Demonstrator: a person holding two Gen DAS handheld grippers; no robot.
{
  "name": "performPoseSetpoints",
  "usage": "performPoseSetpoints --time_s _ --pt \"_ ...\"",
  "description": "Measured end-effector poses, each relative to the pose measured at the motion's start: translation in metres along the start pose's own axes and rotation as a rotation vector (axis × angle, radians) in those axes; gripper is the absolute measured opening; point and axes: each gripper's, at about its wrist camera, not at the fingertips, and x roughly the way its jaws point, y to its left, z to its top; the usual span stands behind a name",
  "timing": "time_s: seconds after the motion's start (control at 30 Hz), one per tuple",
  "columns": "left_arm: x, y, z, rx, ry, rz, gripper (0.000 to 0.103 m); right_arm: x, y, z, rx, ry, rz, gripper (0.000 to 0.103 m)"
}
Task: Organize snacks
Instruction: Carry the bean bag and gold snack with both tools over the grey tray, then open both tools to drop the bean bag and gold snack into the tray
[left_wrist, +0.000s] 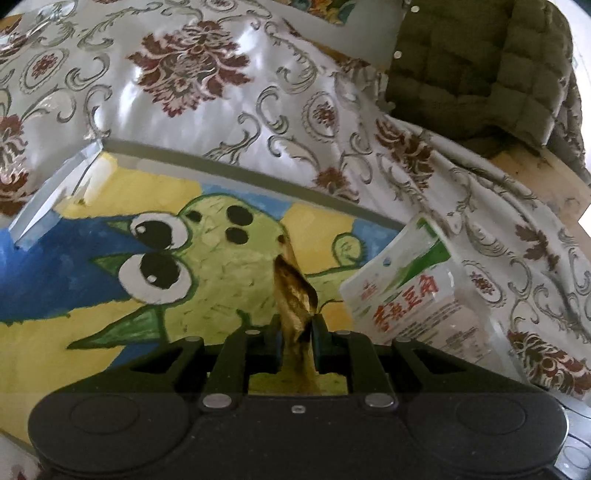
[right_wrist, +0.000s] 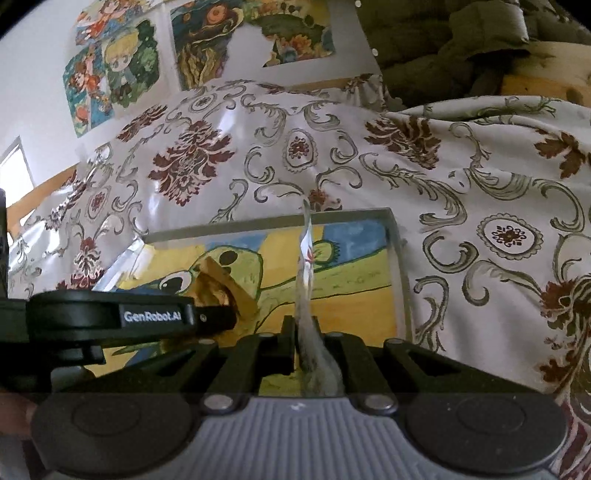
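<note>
My left gripper (left_wrist: 297, 325) is shut on a crumpled gold snack wrapper (left_wrist: 291, 291), which sticks up from its jaws over a clear tray (left_wrist: 221, 166) whose floor shows a green cartoon creature. The right wrist view has that left gripper (right_wrist: 221, 314) and the gold wrapper (right_wrist: 214, 288) at the left, above the tray (right_wrist: 400, 258). My right gripper (right_wrist: 304, 328) is shut on a white and green snack packet (right_wrist: 306, 266), seen edge-on above the tray. The same packet (left_wrist: 402, 291), with red characters, shows at the tray's right end in the left wrist view.
A glossy floral tablecloth (left_wrist: 221, 85) covers the surface around the tray. An olive quilted jacket (left_wrist: 480, 66) lies at the far right over a wooden board (left_wrist: 535, 173). Cartoon pictures (right_wrist: 114, 70) hang on the wall behind.
</note>
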Motion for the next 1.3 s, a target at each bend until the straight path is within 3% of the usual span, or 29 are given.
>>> performPoseSetpoints --time_s 0.13,0.33,0.43,0.57,0.63,0.7,0.87,1.03,1.3 --pt "-0.002 0.006 -0.001 -0.036 0.014 0.004 0.029 -0.001 -0.001 0.0 0.011 0.006 -0.003 0.014" --pt "-0.014 0.008 0.003 -0.042 -0.004 0.064 0.072 -0.004 -0.005 0.001 0.026 0.01 -0.006 0.028" --pt "-0.028 0.013 0.008 -0.08 -0.034 0.074 0.079 -0.007 -0.007 0.001 0.038 0.009 -0.003 0.035" --pt "-0.046 0.013 0.014 -0.084 -0.06 0.094 0.09 -0.015 -0.008 0.006 0.051 0.019 0.02 0.059" --pt "-0.057 0.01 0.016 -0.068 -0.079 0.106 0.094 -0.02 -0.008 0.011 0.047 0.046 0.016 0.066" --pt "-0.067 0.006 0.018 -0.051 -0.088 0.119 0.098 -0.024 -0.007 0.016 0.049 0.104 0.016 0.085" --pt "-0.094 -0.001 0.017 -0.021 -0.096 0.147 0.1 -0.047 -0.012 0.025 0.073 0.145 0.001 0.093" --pt "-0.123 -0.011 0.007 0.006 -0.13 0.164 0.101 -0.078 -0.011 0.028 0.058 0.076 0.002 0.095" --pt "-0.177 -0.035 -0.015 0.092 -0.217 0.189 0.102 -0.137 0.003 0.026 -0.02 -0.113 0.02 0.102"
